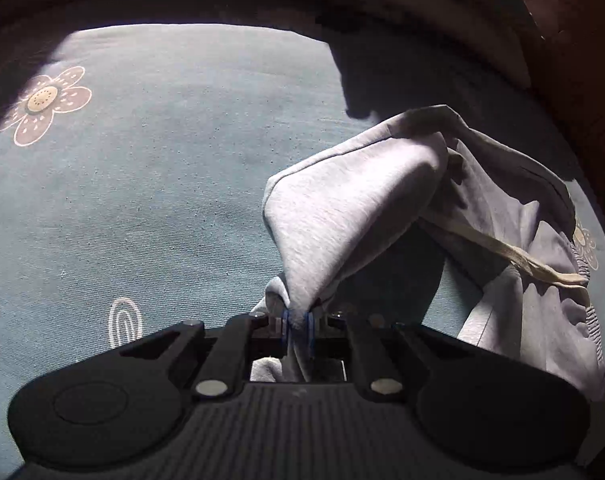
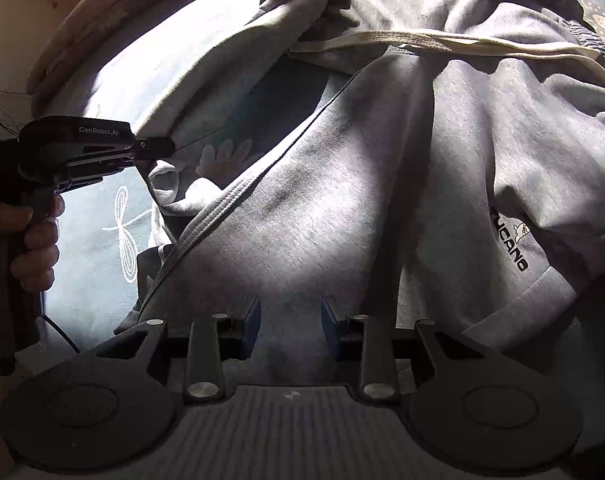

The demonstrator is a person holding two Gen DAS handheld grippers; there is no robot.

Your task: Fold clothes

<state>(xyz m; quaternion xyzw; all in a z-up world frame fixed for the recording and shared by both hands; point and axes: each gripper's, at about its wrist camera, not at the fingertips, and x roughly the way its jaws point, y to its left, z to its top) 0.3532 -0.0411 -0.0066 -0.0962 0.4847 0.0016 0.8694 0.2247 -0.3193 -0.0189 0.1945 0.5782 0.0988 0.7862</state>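
A grey sweat garment [image 1: 342,208] with a cream drawstring [image 1: 502,252] hangs bunched over a blue bedspread [image 1: 142,180]. My left gripper [image 1: 298,320] is shut on a pinched corner of it, and the cloth rises from the blue pads in a taut cone. In the right wrist view the garment [image 2: 342,200] fills most of the frame, with a black printed logo [image 2: 510,240] and the drawstring [image 2: 422,40] across the top. My right gripper [image 2: 292,320] holds a thick fold between its blue pads. The left gripper [image 2: 168,146], held by a hand [image 2: 34,232], grips the garment's edge at the left.
The bedspread [image 2: 90,240] carries flower prints [image 1: 48,104] and white line drawings [image 1: 124,320]. A brown wooden surface [image 1: 574,80] borders the bed at the upper right. A beige padded edge [image 2: 74,28] curves along the upper left. Strong sunlight and deep shadow cross the bed.
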